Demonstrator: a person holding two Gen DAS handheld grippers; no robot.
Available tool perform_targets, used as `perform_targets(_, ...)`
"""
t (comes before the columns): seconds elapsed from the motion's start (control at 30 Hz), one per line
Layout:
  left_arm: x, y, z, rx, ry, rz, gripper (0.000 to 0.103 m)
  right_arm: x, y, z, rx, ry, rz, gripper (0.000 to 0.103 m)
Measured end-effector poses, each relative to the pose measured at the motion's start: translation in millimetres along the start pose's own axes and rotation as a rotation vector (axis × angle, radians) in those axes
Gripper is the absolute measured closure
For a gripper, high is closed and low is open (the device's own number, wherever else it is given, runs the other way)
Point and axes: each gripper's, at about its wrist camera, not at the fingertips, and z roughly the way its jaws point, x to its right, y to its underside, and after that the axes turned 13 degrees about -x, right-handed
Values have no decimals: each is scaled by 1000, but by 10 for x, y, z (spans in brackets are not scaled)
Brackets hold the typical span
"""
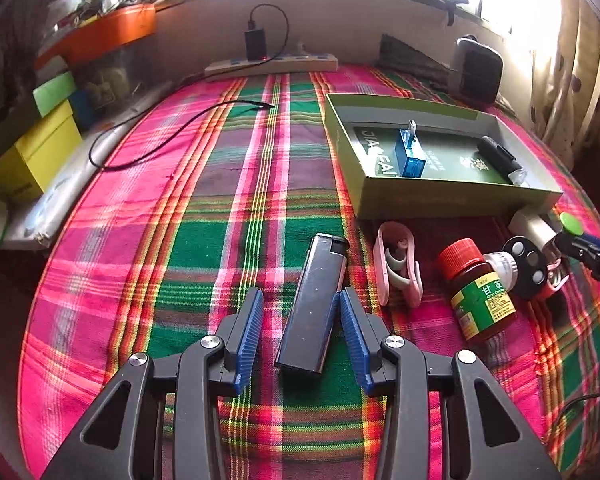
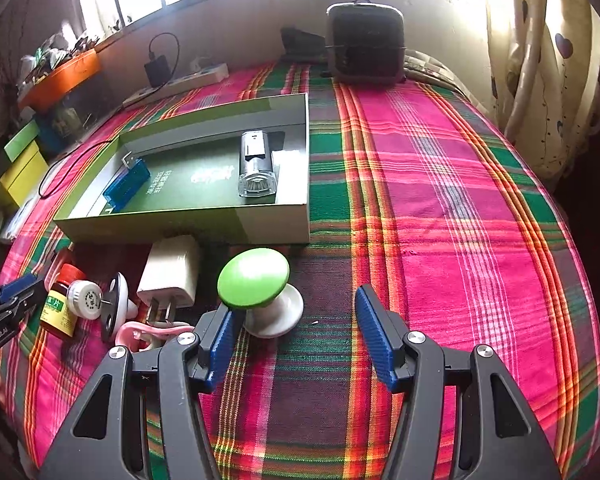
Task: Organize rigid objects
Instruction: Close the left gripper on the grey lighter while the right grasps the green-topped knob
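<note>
In the left wrist view a dark grey lighter (image 1: 314,304) lies on the plaid cloth between the fingers of my left gripper (image 1: 300,294). The jaws are open: the right pad is close against its edge and the left pad stands apart. My right gripper (image 2: 296,300) is open over bare cloth. A green-topped white mushroom-shaped knob (image 2: 256,280) stands just at its left fingertip, not gripped. The open green box (image 1: 440,200) holds a blue USB piece (image 1: 410,156) and a black torch (image 1: 500,158). Each gripper's tip shows at the edge of the other's view.
Before the box lie a pink clip (image 1: 396,268), a red-capped brown bottle (image 1: 476,292), a black disc (image 1: 526,266) and a white plug charger (image 2: 172,272). A power strip (image 1: 272,65), a black cable (image 1: 160,132) and a dark appliance (image 2: 366,40) sit behind. Boxes are stacked at the left.
</note>
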Motion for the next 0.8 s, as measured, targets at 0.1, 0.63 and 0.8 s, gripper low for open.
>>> perform_targets(0.1, -20, -19, 8, 3, 8, -4, 64, -37, -20, 27, -2, 17, -22, 46)
perform_targets(0.63, 6, -8, 6, 17, 6, 6, 74, -40, -21, 15, 4, 29, -31, 67)
perform_targets(0.8, 23, -1, -2, 17, 10, 8, 79, -24, -18, 7, 5, 23, -25, 68)
